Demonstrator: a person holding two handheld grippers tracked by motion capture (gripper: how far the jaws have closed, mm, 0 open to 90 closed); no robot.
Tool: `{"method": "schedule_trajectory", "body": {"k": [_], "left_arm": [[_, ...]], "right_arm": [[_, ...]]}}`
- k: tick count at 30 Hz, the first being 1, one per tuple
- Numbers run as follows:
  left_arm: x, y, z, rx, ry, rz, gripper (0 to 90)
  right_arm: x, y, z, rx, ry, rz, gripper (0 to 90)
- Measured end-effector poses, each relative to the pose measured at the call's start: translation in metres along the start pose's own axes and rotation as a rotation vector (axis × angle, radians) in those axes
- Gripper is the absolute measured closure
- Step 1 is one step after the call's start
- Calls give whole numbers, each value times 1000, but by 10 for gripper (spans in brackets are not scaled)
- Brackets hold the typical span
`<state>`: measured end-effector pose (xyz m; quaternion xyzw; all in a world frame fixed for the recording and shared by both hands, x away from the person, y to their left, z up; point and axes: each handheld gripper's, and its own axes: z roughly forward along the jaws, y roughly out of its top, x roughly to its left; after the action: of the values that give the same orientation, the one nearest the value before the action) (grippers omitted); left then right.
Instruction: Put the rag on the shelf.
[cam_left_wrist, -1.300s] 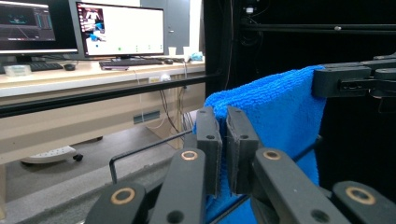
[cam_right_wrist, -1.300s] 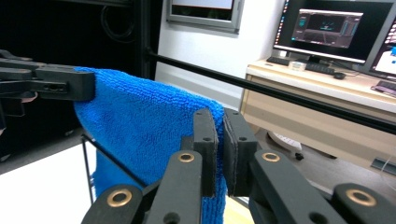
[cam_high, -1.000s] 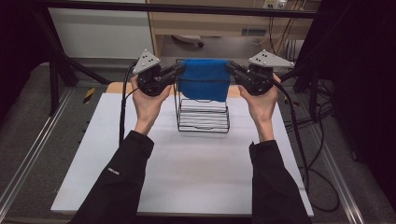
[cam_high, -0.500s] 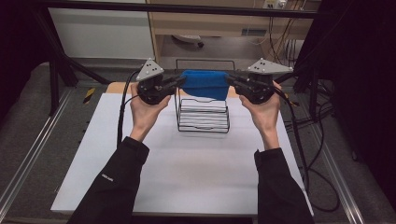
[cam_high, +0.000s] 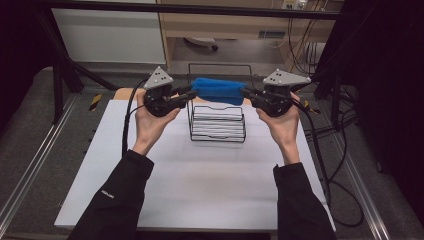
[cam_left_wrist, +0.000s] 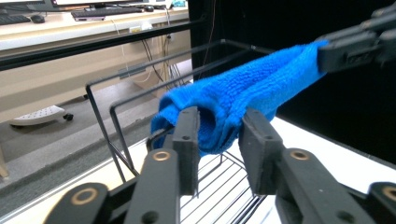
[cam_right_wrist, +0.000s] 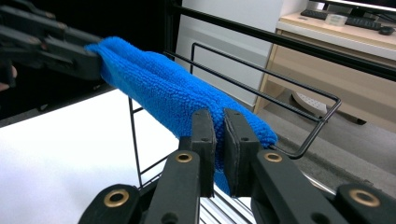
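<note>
Bright overhead light is washing out the white worktop (cam_high: 200, 190) while the surroundings are sinking into darkness; close-up backgrounds are blurring softly.

plain white surface (cam_high: 200, 190), with just a black wire rack (cam_high: 217, 131) sitting on it toward the far edge, about in the middle left to right.
</note>
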<state>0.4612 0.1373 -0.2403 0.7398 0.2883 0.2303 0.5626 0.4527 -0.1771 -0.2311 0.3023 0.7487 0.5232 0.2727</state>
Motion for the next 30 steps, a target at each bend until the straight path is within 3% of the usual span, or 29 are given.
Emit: {"method": "schedule_trajectory", "body": {"k": [5, 9, 13, 19, 30], "left_arm": [[1, 15, -12, -28, 2, -6, 647], [0, 26, -10, -36, -1, -13, 689], [-3, 28, 2, 21, -7, -8, 779], [-7, 19, 15, 125, -31, 16, 896], [-8, 6, 25, 190, -38, 19, 900]], "right_arm": [[0, -2, 0, 9, -2, -8, 838], [2, -2, 1, 12, -1, -19, 836], [2, -3, 1, 15, -2, -23, 833], [2, -6, 1, 29, 4, -29, 823], [3, -10, 4, 55, 13, -43, 758]]}}
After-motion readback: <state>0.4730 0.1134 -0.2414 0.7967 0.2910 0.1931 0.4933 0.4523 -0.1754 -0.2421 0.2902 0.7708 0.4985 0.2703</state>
